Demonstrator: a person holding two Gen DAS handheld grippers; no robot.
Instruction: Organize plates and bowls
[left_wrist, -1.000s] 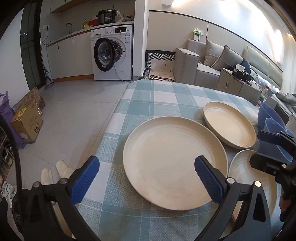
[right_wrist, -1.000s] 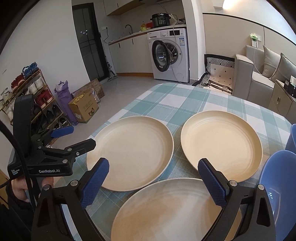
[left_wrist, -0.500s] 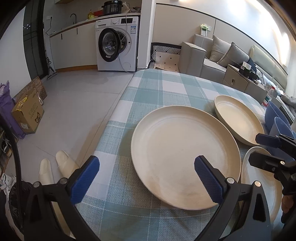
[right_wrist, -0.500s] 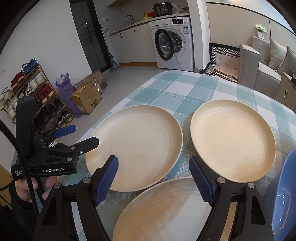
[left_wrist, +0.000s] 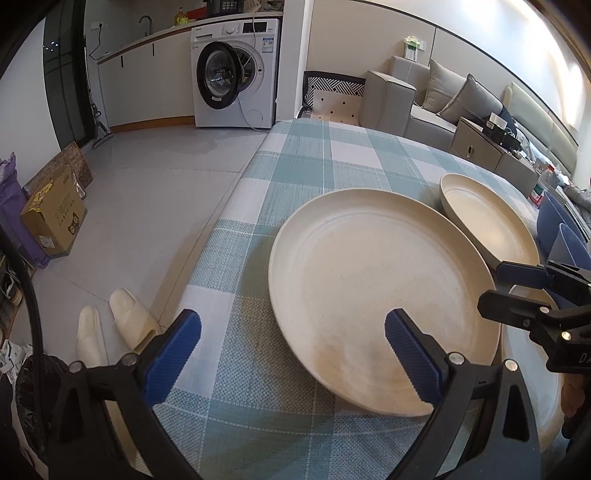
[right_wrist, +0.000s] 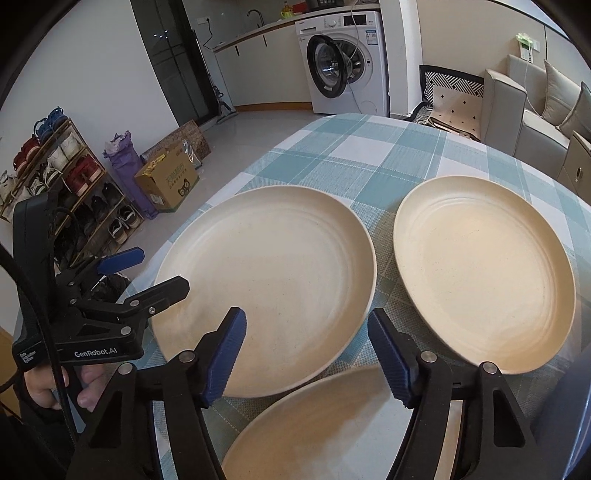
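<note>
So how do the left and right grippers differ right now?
The left gripper is opened wide, straddling the left plate's near rim; the right gripper is narrower, above the nearest plate. The left sits by the table edge, the right further in. Both are open and empty, with blue pads.

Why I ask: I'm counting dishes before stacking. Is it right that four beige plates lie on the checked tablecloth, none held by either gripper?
Not four: the right wrist view shows three beige plates on the checked tablecloth. Neither gripper holds one.
</note>
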